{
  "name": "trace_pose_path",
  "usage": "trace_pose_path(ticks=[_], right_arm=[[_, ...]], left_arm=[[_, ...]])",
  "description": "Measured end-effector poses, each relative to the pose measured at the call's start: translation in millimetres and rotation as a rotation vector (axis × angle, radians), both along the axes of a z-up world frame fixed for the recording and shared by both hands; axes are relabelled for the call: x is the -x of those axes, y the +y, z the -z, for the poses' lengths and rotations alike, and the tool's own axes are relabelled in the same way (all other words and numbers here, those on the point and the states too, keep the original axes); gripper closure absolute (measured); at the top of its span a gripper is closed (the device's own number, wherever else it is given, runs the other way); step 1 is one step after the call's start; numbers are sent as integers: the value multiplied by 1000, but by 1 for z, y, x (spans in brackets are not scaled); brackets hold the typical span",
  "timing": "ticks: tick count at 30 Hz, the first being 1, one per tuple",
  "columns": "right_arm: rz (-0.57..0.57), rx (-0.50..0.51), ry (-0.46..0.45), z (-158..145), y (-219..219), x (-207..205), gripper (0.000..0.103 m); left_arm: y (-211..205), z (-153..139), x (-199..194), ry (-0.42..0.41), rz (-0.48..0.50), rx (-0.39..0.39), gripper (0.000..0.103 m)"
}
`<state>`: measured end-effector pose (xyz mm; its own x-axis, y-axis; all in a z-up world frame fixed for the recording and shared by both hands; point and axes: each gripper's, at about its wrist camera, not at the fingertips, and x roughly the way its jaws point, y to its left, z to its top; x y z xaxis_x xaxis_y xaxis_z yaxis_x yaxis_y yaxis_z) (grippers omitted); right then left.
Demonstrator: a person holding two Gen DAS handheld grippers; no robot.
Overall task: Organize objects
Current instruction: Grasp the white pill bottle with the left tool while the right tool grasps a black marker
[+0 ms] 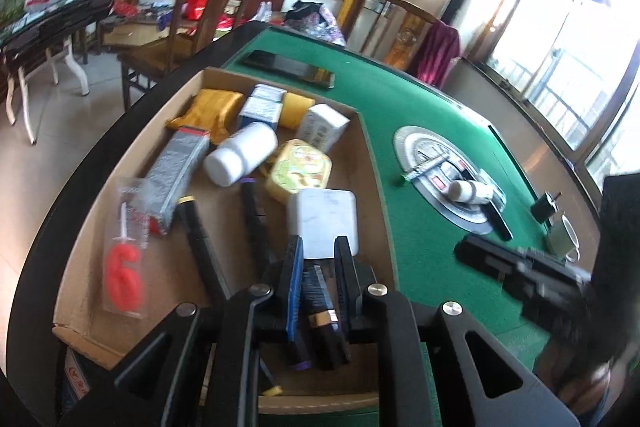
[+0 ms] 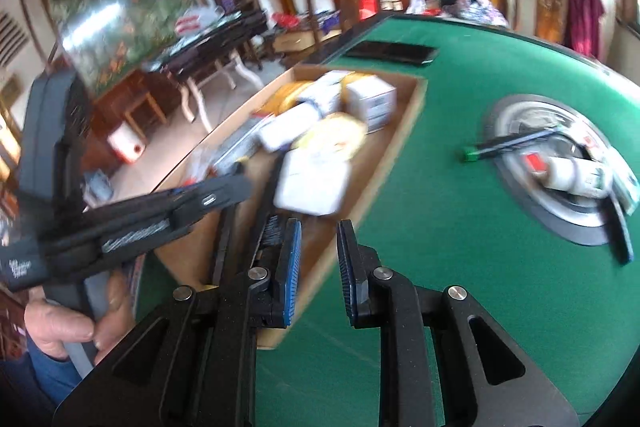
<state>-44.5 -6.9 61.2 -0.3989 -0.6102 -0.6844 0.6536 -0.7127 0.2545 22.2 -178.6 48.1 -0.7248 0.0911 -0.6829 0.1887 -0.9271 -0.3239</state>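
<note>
- The green table carries a cardboard box already crowded with sorted items. The round hub sits at 2 o'clock from it.
- Your left gripper hangs over the box with its fingers drawn together. A dark pen shows in the narrow gap, and I cannot tell whether it is pinched.
- Your right gripper has its fingers nearly together and holds nothing.
- The white bottle lies on its side on the hub, at 2 o'clock from your right fingers. It looks like light, stiff, smooth plastic that would likely roll, so grip across the body.
- The green-capped pen is thin and rigid. Pinch it mid-shaft.
</note>
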Motion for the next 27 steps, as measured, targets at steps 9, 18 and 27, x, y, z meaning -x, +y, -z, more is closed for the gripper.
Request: trace_pose_path(ticks=[9,18,27], right_arm=[[327,-6,-21,11,139,87,85],[412,-129,-31,39,173,134,86],[338,-221,-20,55,136,167,87]], left_arm=[[69,-11,24,-9,165,91,88],[122,2,34,-50,291,147,88],[149,-7,52,-56,360,209,88]])
